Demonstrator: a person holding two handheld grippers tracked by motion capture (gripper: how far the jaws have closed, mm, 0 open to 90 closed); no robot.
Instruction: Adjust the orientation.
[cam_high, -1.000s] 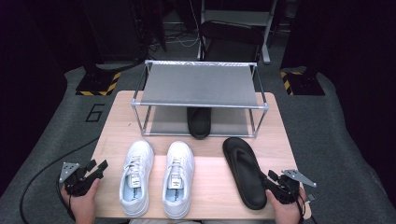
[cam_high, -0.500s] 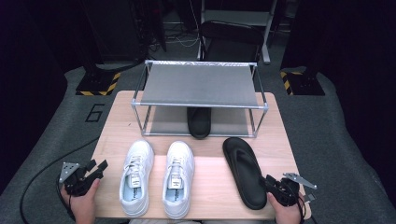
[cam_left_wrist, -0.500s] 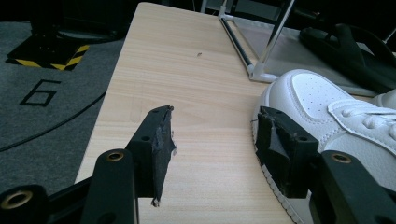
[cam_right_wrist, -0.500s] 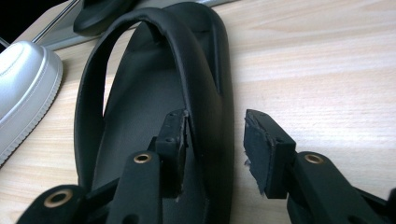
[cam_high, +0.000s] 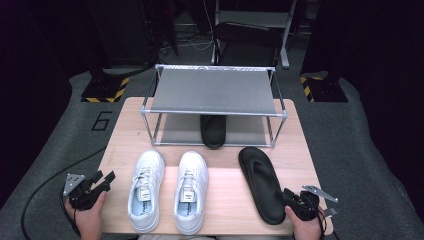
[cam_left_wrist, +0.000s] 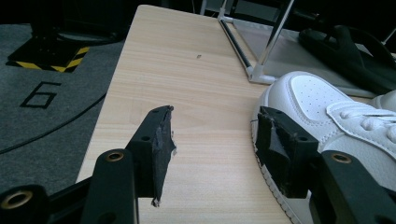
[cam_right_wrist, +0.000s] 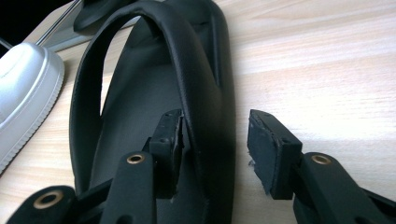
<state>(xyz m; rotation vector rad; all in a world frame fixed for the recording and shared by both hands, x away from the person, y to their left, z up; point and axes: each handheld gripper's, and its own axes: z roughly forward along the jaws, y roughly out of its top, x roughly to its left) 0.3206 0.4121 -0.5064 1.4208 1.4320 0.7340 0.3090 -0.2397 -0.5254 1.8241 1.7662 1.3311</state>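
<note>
1. High view: fixed above the near edge of the bench (cam_high: 220, 150), facing forward and down; far enough to take in the whole top plus the metal rack (cam_high: 214, 100) at its back.
2. Left gripper view: low over the bench's left edge, looking along the top toward the rack; very close to the left white sneaker (cam_left_wrist: 336, 116).
3. Right gripper view: almost at surface level, tight on the black sandal (cam_right_wrist: 187, 93).
4. Shared: sneaker (cam_high: 146, 189), sandal (cam_high: 262, 182) and rack base recur in the high view.
</note>
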